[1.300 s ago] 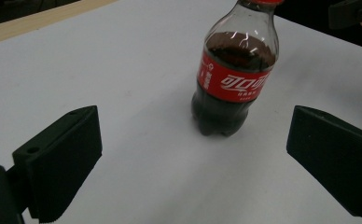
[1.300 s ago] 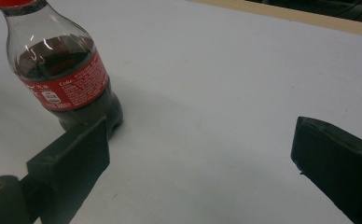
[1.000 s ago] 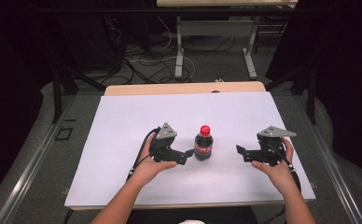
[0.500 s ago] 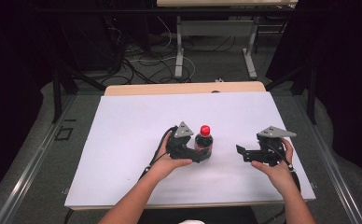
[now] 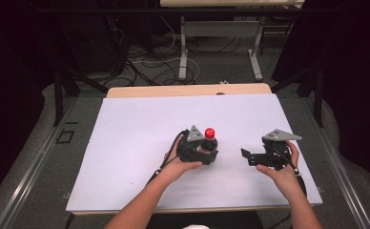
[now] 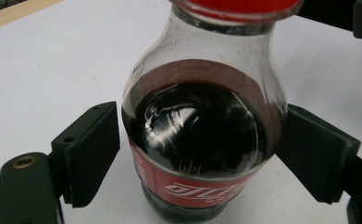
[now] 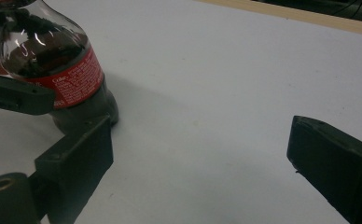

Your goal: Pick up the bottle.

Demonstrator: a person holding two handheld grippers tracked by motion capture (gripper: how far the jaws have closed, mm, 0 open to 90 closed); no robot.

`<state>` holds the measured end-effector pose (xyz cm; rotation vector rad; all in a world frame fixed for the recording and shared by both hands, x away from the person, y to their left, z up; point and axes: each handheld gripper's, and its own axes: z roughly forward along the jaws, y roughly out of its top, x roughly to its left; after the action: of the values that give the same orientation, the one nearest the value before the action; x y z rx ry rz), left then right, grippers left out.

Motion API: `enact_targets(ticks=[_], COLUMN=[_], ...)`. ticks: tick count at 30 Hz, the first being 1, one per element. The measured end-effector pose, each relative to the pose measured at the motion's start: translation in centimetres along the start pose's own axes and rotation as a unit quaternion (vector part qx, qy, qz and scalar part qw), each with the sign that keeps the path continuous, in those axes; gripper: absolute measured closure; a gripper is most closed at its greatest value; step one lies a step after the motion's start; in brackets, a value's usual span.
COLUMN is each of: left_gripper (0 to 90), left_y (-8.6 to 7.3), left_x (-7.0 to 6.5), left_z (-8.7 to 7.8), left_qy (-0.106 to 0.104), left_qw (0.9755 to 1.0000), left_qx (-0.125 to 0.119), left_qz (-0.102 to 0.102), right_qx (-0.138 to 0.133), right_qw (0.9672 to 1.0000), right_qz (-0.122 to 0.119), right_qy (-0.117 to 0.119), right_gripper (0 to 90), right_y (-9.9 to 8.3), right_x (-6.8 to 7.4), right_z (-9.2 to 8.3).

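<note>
One white table (image 5: 126,143) carries everything here, with a small cola bottle (image 5: 210,143) standing upright near its middle. The left gripper (image 6: 198,154) has just been closing around the bottle's belly, pads seemingly pressing at both sides; to grip well, squeeze level above the red label, keeping the bottle vertical. The right gripper (image 7: 198,163) waits released, jaws wide, beside the dark, red-capped bottle.
</note>
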<state>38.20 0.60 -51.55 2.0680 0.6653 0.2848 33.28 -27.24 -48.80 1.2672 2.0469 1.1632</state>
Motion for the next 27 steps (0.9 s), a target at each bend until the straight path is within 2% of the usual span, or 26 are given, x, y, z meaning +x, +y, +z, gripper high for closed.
enact_targets(ticks=[8, 9, 11, 27], left_gripper=[22.9, 24.7, 28.3, 28.8], left_y=[-0.05, -0.04, 0.01, -0.09], left_x=[0.03, 0.0, -0.05, -0.05], left_z=[0.12, 0.13, 0.07, 0.37], left_qy=[0.003, 0.004, 0.002, 0.001], left_qw=[1.0, 1.0, 0.9999, 0.9999], left_qx=[0.006, 0.002, 0.004, -0.009], left_qz=[-0.002, 0.006, 0.01, 0.004], right_qx=[0.004, 0.0, 0.006, 0.007], right_qw=[1.0, 1.0, 1.0, 1.0], right_qz=[-0.004, -0.002, -0.002, -0.005], right_qy=[0.002, -0.002, 0.001, 0.004], right_gripper=[6.6, 6.6, 6.6, 6.6], right_y=[-0.11, -0.13, -0.09, -0.13], right_x=[-0.12, -0.04, -0.02, 0.12], right_z=[0.15, 0.21, 0.12, 0.26])
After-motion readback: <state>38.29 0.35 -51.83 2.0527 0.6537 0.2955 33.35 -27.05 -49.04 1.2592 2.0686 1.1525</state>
